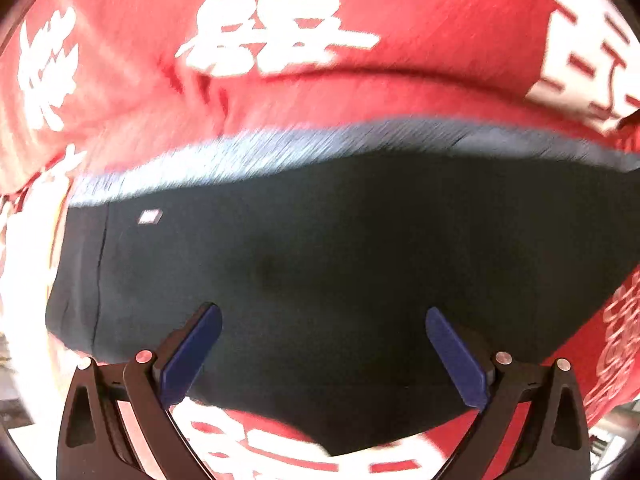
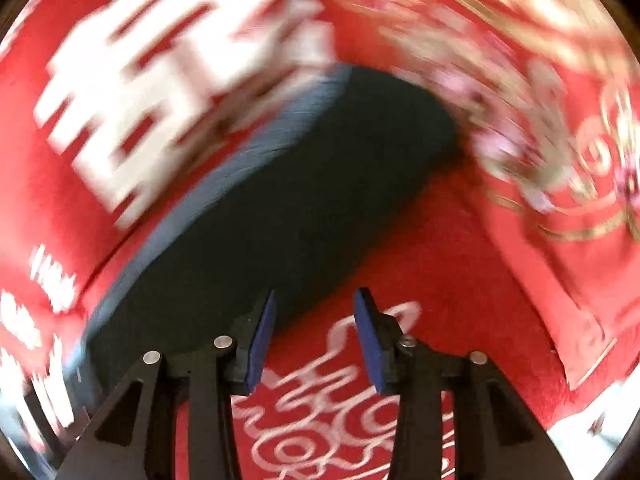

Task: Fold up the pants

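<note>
The dark navy pants (image 1: pixel 320 248) lie folded flat on a red cloth (image 1: pixel 360 8) with white characters. A grey-blue waistband edge (image 1: pixel 280 148) runs along their far side, and a small white tag (image 1: pixel 150 216) sits near the left. My left gripper (image 1: pixel 323 316) is wide open and empty just above the pants. In the right wrist view the pants (image 2: pixel 288 200) stretch away from lower left to upper middle. My right gripper (image 2: pixel 316 304) is open and empty, over the pants' right edge and the red cloth (image 2: pixel 440 264). This view is motion-blurred.
The red cloth with white and gold patterns covers the whole surface around the pants. A raised fold of it (image 2: pixel 560 320) lies at the right in the right wrist view. Bright clutter shows at the lower left edge (image 1: pixel 12 380).
</note>
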`<action>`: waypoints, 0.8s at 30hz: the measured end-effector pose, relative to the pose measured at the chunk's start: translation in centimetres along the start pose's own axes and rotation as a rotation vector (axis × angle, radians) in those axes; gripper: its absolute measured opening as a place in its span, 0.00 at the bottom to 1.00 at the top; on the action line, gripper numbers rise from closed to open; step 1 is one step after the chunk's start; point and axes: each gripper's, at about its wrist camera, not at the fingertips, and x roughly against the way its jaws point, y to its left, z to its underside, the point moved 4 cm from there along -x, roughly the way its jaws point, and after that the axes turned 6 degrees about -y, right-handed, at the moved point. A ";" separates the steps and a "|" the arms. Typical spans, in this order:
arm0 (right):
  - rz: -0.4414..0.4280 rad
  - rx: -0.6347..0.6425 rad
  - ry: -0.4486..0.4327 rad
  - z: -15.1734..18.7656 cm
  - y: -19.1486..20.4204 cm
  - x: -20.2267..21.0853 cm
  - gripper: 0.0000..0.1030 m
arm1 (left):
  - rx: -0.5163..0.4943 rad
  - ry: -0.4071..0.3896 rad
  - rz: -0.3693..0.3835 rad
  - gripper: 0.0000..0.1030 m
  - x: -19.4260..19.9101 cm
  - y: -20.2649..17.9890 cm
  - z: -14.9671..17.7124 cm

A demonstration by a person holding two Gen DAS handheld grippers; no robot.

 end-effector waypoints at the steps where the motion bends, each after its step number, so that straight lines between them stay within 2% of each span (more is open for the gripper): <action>1: -0.046 0.062 0.003 0.4 2.4 0.0 0.43 | -0.012 -0.015 0.013 1.00 0.0 -0.8 -0.6; 4: -0.141 0.214 0.046 1.6 8.5 -1.7 0.43 | -0.046 -0.008 0.021 1.00 -1.1 -3.3 -1.4; 7: -0.158 0.334 0.095 3.4 12.6 -4.6 0.43 | -0.102 0.045 0.014 1.00 -2.8 -5.2 0.6; 9: -0.094 0.400 0.149 5.4 12.9 -6.6 0.43 | -0.072 -0.007 0.026 1.00 -2.3 -5.1 1.5; 11: -0.104 0.450 0.080 6.6 13.0 -5.9 0.47 | -0.048 0.003 0.057 1.00 -2.3 -4.7 2.2; 12: -0.112 0.456 0.099 7.3 12.8 -5.6 0.52 | -0.038 0.011 0.066 1.00 -2.3 -4.5 2.3; 15: -0.126 0.498 0.099 7.9 12.5 -5.1 0.52 | -0.041 0.035 0.056 1.00 -2.5 -4.7 1.6; 18: -0.147 0.473 0.134 7.1 12.2 -5.5 0.52 | -0.055 0.047 0.043 1.00 -2.2 -5.5 0.5; 21: -0.173 0.398 0.151 6.6 11.8 -5.6 0.56 | -0.041 0.013 0.074 1.00 -1.5 -6.5 -1.0; 24: -0.184 0.388 0.146 6.8 11.7 -5.3 0.56 | -0.057 -0.007 0.077 1.00 -1.5 -8.0 -2.4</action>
